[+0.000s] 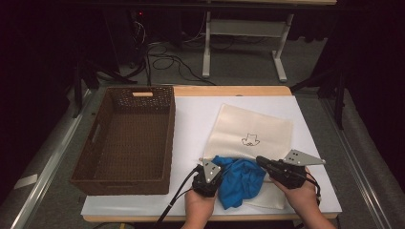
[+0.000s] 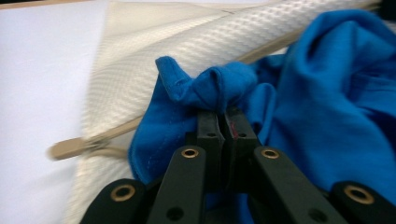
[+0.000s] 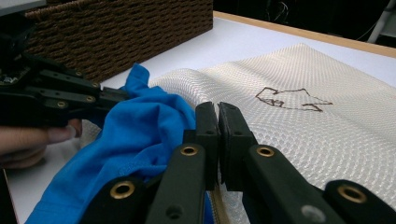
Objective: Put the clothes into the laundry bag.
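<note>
Here, left gripper [image 2: 222, 112] pinches a fold of the blue cloth [image 1: 241, 180] (bunched on the cream mesh bag [image 1: 255, 130]); right gripper [image 3: 218, 108] jaws closed on the bag's edge, beside the wicker basket [image 1: 125, 179].

A brown woven basket [image 1: 125, 138] stands empty on the left of the white table [image 1: 191, 124]. Beyond it, cables [image 1: 167, 62] lie on the floor beside a white frame [image 1: 243, 43].

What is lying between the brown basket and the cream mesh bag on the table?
In the high view, a bare strip of white table lies between the basket and the mesh bag.
</note>
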Motion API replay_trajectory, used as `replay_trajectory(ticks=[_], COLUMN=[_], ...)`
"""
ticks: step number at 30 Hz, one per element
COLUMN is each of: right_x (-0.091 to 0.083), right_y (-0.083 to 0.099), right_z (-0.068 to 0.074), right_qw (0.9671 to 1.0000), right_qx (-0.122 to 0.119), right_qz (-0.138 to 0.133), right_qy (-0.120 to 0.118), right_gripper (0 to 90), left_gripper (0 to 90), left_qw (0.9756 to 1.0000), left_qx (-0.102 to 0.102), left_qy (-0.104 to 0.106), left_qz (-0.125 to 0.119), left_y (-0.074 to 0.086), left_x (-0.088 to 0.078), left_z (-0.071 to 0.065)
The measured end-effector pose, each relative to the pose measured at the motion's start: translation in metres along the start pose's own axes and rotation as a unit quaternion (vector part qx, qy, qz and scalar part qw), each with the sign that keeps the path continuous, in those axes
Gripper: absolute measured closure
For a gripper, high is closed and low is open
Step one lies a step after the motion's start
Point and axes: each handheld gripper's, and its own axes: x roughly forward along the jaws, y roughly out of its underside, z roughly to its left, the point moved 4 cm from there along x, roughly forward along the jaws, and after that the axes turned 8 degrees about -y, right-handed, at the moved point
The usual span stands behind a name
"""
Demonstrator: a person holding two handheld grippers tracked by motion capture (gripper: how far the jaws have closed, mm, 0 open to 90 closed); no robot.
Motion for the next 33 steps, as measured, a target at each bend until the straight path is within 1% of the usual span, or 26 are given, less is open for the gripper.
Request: replay_trajectory(ticks=[2,4,6,8,11,12,13,14,15,16,18,20,22,23,25,27,28,30,31,33], right_x=[0.000,0.000,0.001,0.001,0.001,0.001,0.001,0.001,0.001,0.001,0.000,-0.001,-0.001,0.000,-0.001,-0.002,-0.002,-0.002,-0.003,-0.003], right_y=[0.000,0.000,0.000,0.000,0.000,0.000,0.000,0.000,0.000,0.000,0.000,0.000,0.000,0.000,0.000,0.000,0.000,0.000,0.000,0.000], right_z=[0.000,0.000,0.000,0.001,0.001,0.001,0.001,0.001,0.000,0.000,0.000,-0.001,-0.001,-0.001,0.000,0.000,0.000,-0.001,0.000,0.000], right_qw=[1.0000,1.0000,1.0000,1.0000,1.0000,1.0000,1.0000,1.0000,1.0000,1.0000,1.0000,1.0000,1.0000,1.0000,1.0000,1.0000,1.0000,1.0000,1.0000,1.0000], right_qx=[0.001,0.000,0.000,-0.001,-0.003,-0.002,0.000,-0.001,-0.001,0.000,0.001,0.001,0.004,0.001,0.003,-0.001,0.000,0.000,0.000,0.000], right_qz=[0.000,-0.001,0.000,-0.001,-0.002,-0.001,-0.001,-0.001,0.000,-0.001,-0.004,-0.003,-0.003,-0.003,-0.003,-0.004,-0.005,-0.005,-0.005,-0.006], right_qy=[0.000,-0.001,-0.002,-0.003,-0.005,-0.005,-0.004,-0.004,-0.004,-0.003,-0.004,-0.003,-0.002,-0.002,-0.002,-0.002,-0.002,-0.002,-0.002,-0.002], right_gripper=[88.6,88.6,88.6,88.6,88.6,88.6,88.6,88.6,88.6,88.5,88.6,88.5,88.6,88.5,88.5,88.6,88.5,88.6,88.5,88.5], left_gripper=[86.6,86.5,86.4,86.2,85.6,84.6,82.8,80.3,77.5,75.3,71.5,69.3,68.0,67.8,66.6,64.9,63.2,57.1,55.1,53.2], left_qw=[0.9998,0.9995,0.9993,0.9994,0.9994,0.9993,0.9993,0.9993,0.9993,0.9993,0.9997,0.9998,0.9998,0.9998,0.9998,0.9998,0.9998,0.9996,0.9995,0.9994], left_qx=[0.013,0.021,0.024,0.016,0.008,0.001,-0.006,-0.013,-0.014,-0.014,-0.005,-0.006,-0.005,-0.003,0.002,0.001,-0.002,-0.004,-0.010,-0.018], left_qy=[0.011,0.024,0.029,0.031,0.028,0.028,0.026,0.023,0.022,0.022,0.017,0.019,0.019,0.018,0.011,0.000,-0.003,-0.021,-0.025,-0.029], left_qz=[-0.009,-0.007,-0.004,0.002,0.019,0.023,0.027,0.026,0.027,0.025,0.014,0.004,-0.005,-0.010,-0.015,-0.018,-0.019,-0.018,-0.013,0.005], left_y=[-0.001,0.000,0.000,0.001,0.000,-0.001,-0.002,-0.003,-0.003,-0.003,-0.002,-0.001,0.000,0.000,0.000,0.002,0.002,0.005,0.007,0.012], left_x=[0.001,0.004,0.009,0.015,0.025,0.028,0.030,0.032,0.032,0.031,0.026,0.019,0.008,0.003,-0.006,-0.014,-0.016,-0.018,-0.017,-0.014], left_z=[-0.008,-0.014,-0.020,-0.021,-0.020,-0.019,-0.017,-0.015,-0.014,-0.013,-0.011,-0.010,-0.008,-0.007,-0.003,0.003,0.005,0.011,0.014,0.018])
